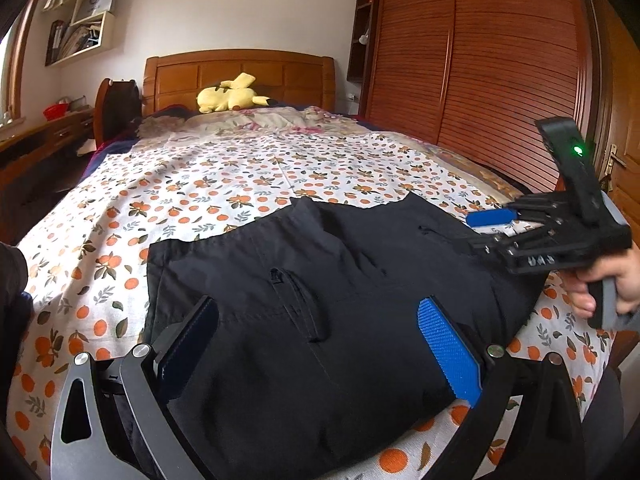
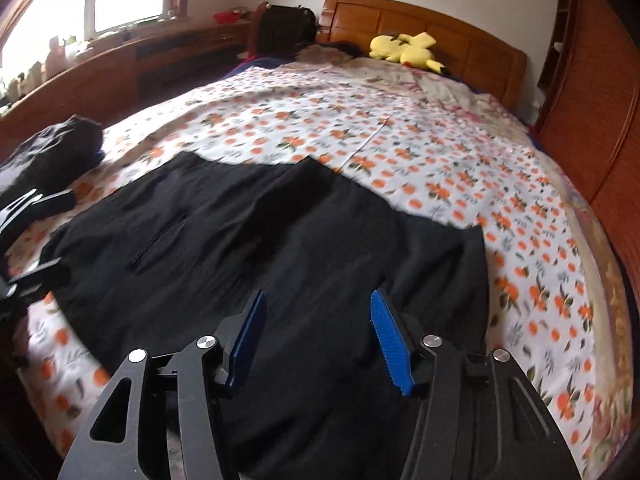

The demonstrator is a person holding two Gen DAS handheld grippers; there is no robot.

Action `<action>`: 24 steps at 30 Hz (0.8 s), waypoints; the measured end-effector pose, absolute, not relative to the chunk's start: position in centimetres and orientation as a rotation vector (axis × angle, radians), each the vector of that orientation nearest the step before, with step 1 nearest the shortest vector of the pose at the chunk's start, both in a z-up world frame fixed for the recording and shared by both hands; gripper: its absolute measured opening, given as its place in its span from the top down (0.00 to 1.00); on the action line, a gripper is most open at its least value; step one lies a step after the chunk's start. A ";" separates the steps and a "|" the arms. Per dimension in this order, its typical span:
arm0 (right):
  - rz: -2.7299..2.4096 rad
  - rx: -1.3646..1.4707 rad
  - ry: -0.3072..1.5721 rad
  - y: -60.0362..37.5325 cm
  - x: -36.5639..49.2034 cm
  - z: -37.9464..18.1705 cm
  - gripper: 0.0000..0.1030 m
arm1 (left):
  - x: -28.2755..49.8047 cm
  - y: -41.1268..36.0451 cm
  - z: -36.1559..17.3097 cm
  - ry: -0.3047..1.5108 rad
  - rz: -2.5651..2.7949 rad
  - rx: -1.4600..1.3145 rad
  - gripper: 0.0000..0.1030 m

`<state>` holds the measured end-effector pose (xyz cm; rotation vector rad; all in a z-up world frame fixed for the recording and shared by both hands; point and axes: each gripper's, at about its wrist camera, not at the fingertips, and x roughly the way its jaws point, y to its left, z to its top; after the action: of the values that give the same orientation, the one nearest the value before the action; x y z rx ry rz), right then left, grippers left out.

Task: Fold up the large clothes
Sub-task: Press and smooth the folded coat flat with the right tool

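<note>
A large black garment (image 1: 320,280) lies spread on the bed, folded into a rough rectangle, with a zip pocket (image 2: 160,236) showing. My left gripper (image 1: 320,312) is open, its blue-padded fingers (image 1: 448,348) just above the garment's near part. My right gripper (image 2: 318,308) is open over the garment's near right side; it also shows in the left wrist view (image 1: 492,220) at the garment's right edge, held by a hand. The left gripper's fingers (image 2: 48,200) show at the left edge of the right wrist view.
The bed has an orange-patterned sheet (image 1: 200,184) and a wooden headboard (image 1: 240,76). A yellow plush toy (image 1: 232,96) lies at the pillows. A dark clothes pile (image 2: 52,148) sits at the bed's left. A wooden wardrobe (image 1: 480,60) stands on the right, a desk (image 2: 120,56) on the left.
</note>
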<state>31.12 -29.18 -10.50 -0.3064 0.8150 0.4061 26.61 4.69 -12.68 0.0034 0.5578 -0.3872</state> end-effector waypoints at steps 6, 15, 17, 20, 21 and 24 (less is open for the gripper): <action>0.404 -0.324 0.818 -29.4 28.3 -10.9 0.51 | 25.8 3.8 -12.8 0.558 -0.402 0.017 0.02; 0.366 -0.301 0.932 -31.6 28.4 -15.8 0.51 | 24.7 3.0 -13.5 0.576 -0.396 0.028 0.02; 0.365 -0.305 0.916 -31.7 28.0 -17.2 0.51 | 24.3 3.2 -13.5 0.581 -0.386 0.019 0.02; 0.346 -0.299 0.893 -31.6 27.5 -17.1 0.51 | 23.6 3.7 -13.5 0.590 -0.364 0.003 0.02; 0.340 -0.302 0.884 -31.6 27.3 -17.0 0.51 | 23.4 3.9 -13.5 0.597 -0.359 -0.008 0.02; 0.335 -0.322 0.847 -31.3 26.3 -16.0 0.52 | 22.4 4.4 -13.3 0.615 -0.355 -0.028 0.02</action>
<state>26.32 -31.28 -15.97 -0.3217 0.8472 0.3352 22.37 4.35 -13.29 -0.0283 0.6146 -0.3548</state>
